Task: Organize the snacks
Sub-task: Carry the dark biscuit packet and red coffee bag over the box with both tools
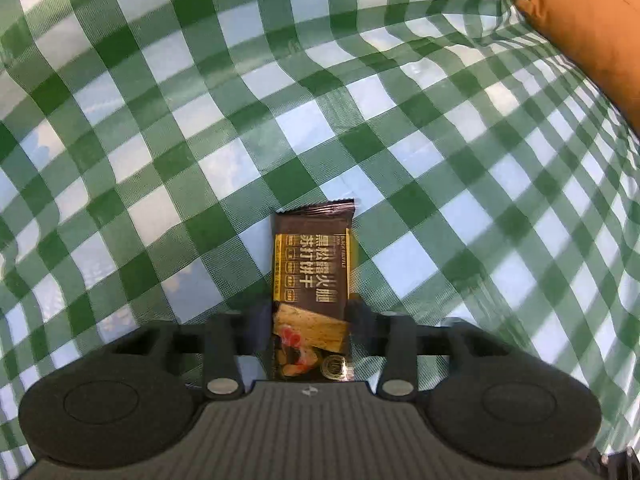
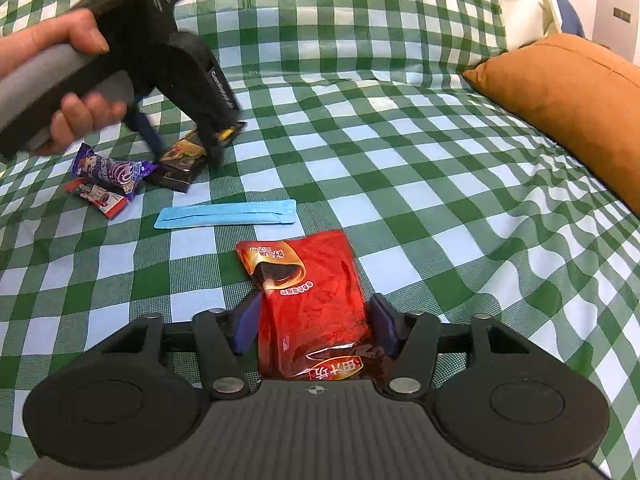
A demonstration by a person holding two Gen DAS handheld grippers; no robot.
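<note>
- My left gripper closes its fingers narrowly on a dark brown and gold cracker packet, low in the centre of the left wrist frame; the pads press both long edges, the packet pointing up the frame.
- My right gripper holds a red snack pouch between blue pads, low centre of the right wrist frame; the fingers stand at medium width, touching both sides of the pouch.
- Above the pouch lies a flat light-blue sachet, apart from it.
- In the upper left of that frame, a hand carries the other gripper down onto dark packets, beside a purple wrapped sweet and a red-and-white one.
- Everything rests on a green-and-white checked cloth; an orange cushion sits at the right edge.
</note>
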